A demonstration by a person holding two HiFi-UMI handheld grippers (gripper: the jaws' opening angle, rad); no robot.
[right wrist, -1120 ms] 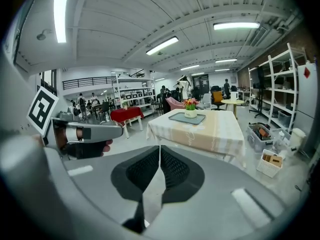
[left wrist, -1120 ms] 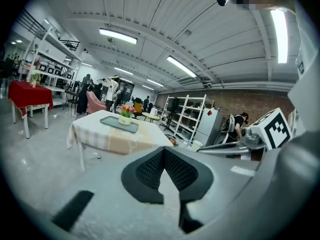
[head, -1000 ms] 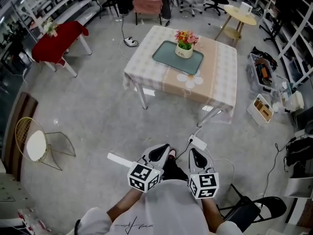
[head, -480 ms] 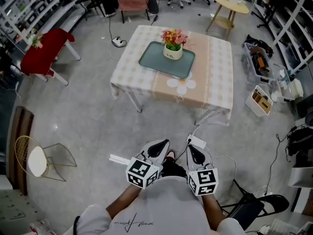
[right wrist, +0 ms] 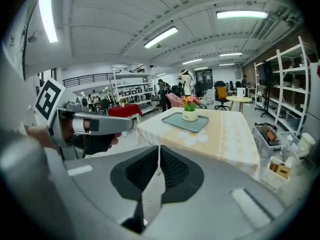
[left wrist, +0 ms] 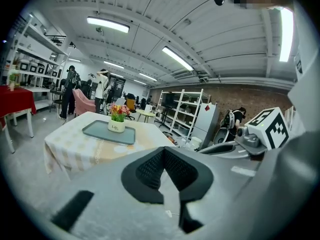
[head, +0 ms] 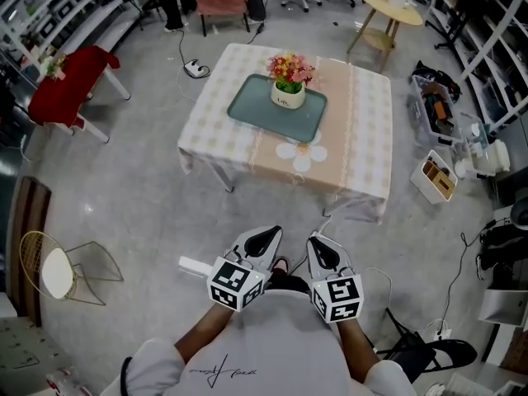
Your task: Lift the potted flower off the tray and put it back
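On the tray (head: 247, 114), potted flower (head: 289, 83) nearer than before.

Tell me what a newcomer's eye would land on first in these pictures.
The bright potted flower stands on the green tray, on the cloth-covered table mid-floor. At the bottom of the head view, the left gripper and right gripper sit side by side, empty, well short of the table.

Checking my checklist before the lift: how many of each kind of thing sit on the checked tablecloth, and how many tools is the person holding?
Tray: 1
Potted flower: 1
Tools, left tool and right tool: 2
Total: 4
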